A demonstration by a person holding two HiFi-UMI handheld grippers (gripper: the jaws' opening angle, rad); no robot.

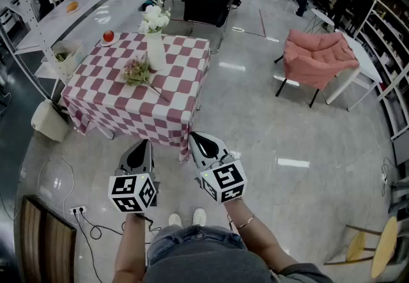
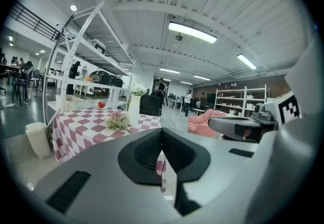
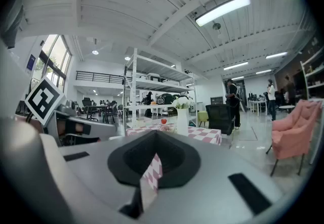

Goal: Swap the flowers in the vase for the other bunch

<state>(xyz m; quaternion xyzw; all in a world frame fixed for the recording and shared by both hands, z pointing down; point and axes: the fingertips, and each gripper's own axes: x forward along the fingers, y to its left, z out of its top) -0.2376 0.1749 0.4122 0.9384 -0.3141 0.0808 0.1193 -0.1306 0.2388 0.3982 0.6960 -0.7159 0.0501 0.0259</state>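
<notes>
A white vase (image 1: 156, 49) with white flowers (image 1: 155, 18) stands on the table with the red-and-white checked cloth (image 1: 182, 99). A pink bunch (image 1: 137, 72) lies on the cloth just in front of the vase. Both grippers hover over the floor, well short of the table's near edge. My left gripper (image 1: 139, 147) is shut and empty; my right gripper (image 1: 206, 142) beside it is shut and empty too. In the left gripper view the vase (image 2: 134, 110) and the pink bunch (image 2: 118, 121) show far ahead. The right gripper view shows the vase (image 3: 183, 121) in the distance.
A red apple (image 1: 108, 36) sits at the table's far left corner. A white bin (image 1: 48, 120) stands left of the table, a black chair (image 1: 206, 2) behind it, white shelving (image 1: 77, 4) along the left. A pink armchair (image 1: 317, 58) stands to the right. A cable (image 1: 96, 232) lies on the floor.
</notes>
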